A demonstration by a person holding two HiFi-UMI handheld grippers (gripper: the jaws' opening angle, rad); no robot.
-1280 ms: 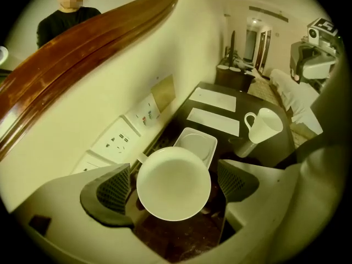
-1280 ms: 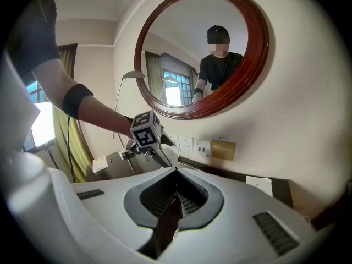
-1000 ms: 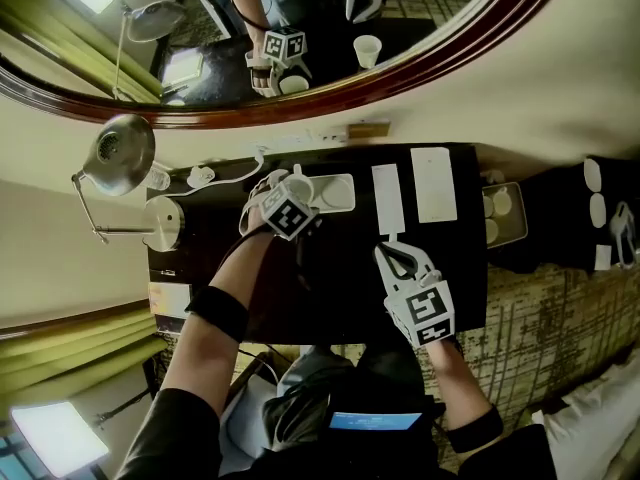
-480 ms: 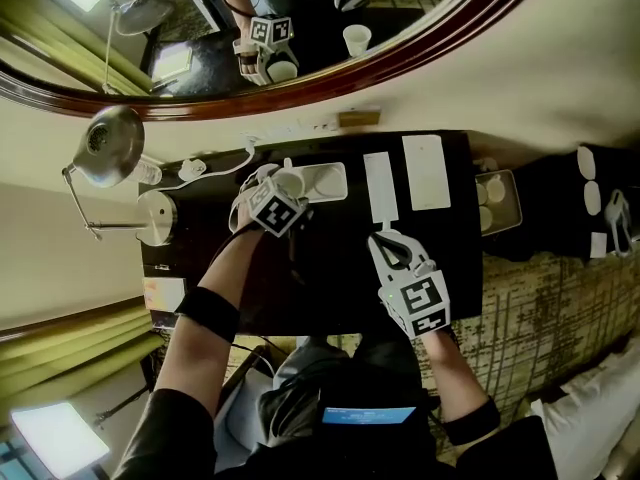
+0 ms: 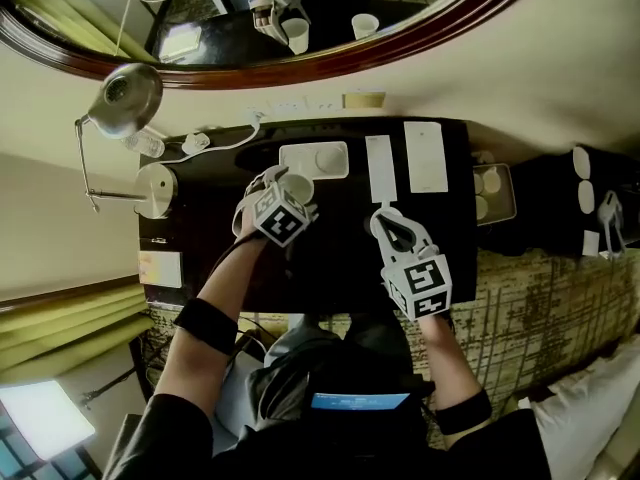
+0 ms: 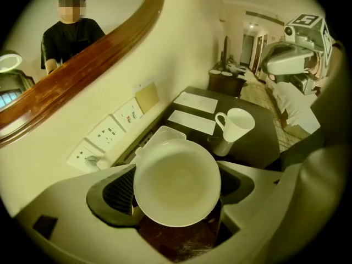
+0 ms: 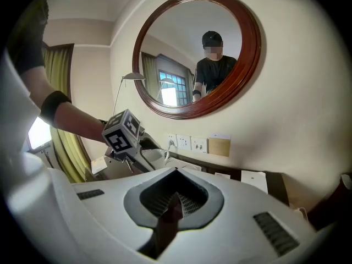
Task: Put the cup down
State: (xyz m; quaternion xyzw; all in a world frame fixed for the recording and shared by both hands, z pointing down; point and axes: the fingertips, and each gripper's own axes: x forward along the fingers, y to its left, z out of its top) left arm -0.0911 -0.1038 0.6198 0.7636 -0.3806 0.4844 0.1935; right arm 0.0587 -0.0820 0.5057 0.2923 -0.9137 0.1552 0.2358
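A white cup (image 6: 177,183) sits mouth-up between the pads of my left gripper (image 5: 293,184), which is shut on its sides. It hangs over the dark desk (image 5: 330,258), just in front of a white tray (image 5: 313,160). A second white mug with a handle (image 6: 235,124) stands on the desk further right. My right gripper (image 5: 386,221) is shut and empty over the desk's middle, to the right of the left one.
Two white cards (image 5: 426,156) lie at the back right of the desk. A lamp (image 5: 125,98) and its round base (image 5: 155,190) stand at the left. Wall sockets (image 6: 118,122) and a round mirror (image 7: 192,54) are behind. A side tray (image 5: 490,193) sits past the right edge.
My left gripper has drawn back from the white tray with the cup between its pads. The right gripper has barely moved.
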